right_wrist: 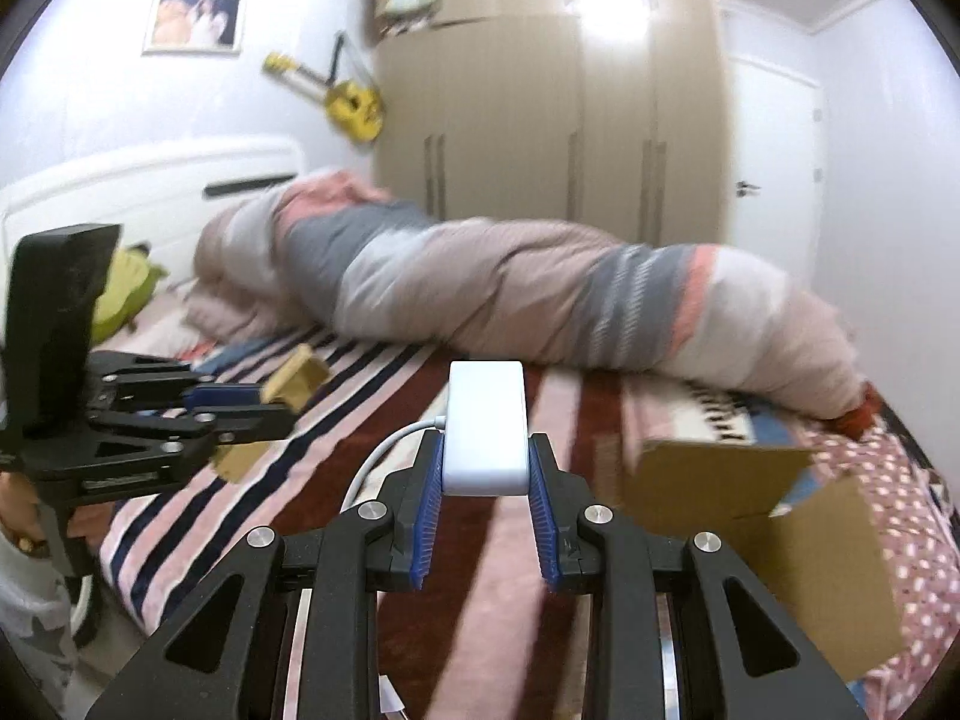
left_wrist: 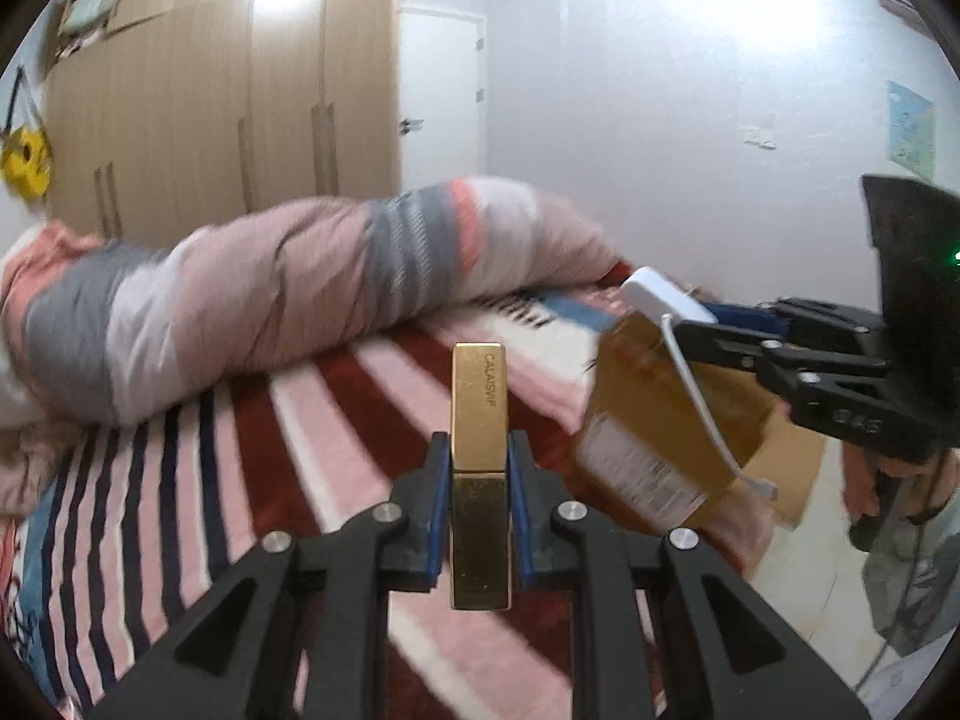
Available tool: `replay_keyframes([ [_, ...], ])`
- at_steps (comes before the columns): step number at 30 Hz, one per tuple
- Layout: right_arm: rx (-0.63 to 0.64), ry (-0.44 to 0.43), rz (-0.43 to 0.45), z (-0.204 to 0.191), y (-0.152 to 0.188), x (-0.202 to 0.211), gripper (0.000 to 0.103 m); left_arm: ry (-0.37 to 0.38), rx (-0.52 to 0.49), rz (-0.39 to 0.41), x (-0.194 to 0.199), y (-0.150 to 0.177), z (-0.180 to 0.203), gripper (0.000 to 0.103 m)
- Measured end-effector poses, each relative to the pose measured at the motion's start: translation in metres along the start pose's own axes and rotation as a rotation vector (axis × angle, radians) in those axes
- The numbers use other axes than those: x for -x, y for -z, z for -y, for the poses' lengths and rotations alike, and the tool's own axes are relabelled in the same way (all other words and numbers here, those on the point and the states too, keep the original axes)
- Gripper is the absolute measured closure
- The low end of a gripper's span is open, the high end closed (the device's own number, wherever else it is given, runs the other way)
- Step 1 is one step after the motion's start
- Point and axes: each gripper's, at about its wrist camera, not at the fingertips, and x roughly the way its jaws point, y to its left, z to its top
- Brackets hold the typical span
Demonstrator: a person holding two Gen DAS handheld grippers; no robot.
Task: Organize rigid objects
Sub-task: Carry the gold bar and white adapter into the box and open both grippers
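A: Gold bar (left_wrist: pixel 480 468), upright, pinched between blue pads of left gripper (left_wrist: pixel 480 462), above striped bedspread (left_wrist: pixel 180 480).

B: White power bank (right_wrist: pixel 486 426), cable (right_wrist: pixel 372 462) trailing, clamped in right gripper (right_wrist: pixel 486 468). Just beyond, open cardboard box (right_wrist: pixel 780 510) on bed; farther back, rolled duvet (right_wrist: pixel 540 294), then wardrobe (right_wrist: pixel 540 120).

The rolled pink-and-grey striped duvet (left_wrist: pixel 288 312) was motion-blurred in both views. The open brown cardboard box (right_wrist: pixel 780 540) was blurred; its printed label (left_wrist: pixel 642 474) was illegible. The white cable (right_wrist: pixel 384 684) was cut off below.
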Motion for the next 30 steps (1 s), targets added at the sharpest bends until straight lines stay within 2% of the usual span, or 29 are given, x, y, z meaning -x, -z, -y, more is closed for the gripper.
replay_keyframes([
  [3,-0.031,0.049,0.013,0.026,-0.003,0.016,0.08,0.048,-0.035,0.027,-0.003,-0.024,0.025,0.088],
  [6,-0.074,0.086,-0.014,0.056,0.002,0.026,0.08,0.108,-0.064,0.036,-0.015,-0.046,0.05,0.088],
  [10,-0.118,0.147,-0.059,0.093,0.017,0.024,0.08,0.167,-0.109,0.026,-0.042,-0.068,0.082,0.088],
  [13,-0.142,0.155,-0.112,0.116,0.032,0.016,0.08,0.211,-0.131,-0.012,-0.069,-0.076,0.104,0.088],
  [19,-0.163,0.142,-0.174,0.14,0.056,-0.002,0.079,0.222,-0.152,-0.097,-0.114,-0.077,0.124,0.088],
  [24,-0.173,0.142,-0.168,0.149,0.061,-0.007,0.079,0.192,-0.174,-0.153,-0.142,-0.072,0.132,0.088],
  [30,-0.173,0.128,-0.165,0.151,0.063,-0.006,0.078,0.191,-0.184,-0.2,-0.162,-0.066,0.139,0.088],
])
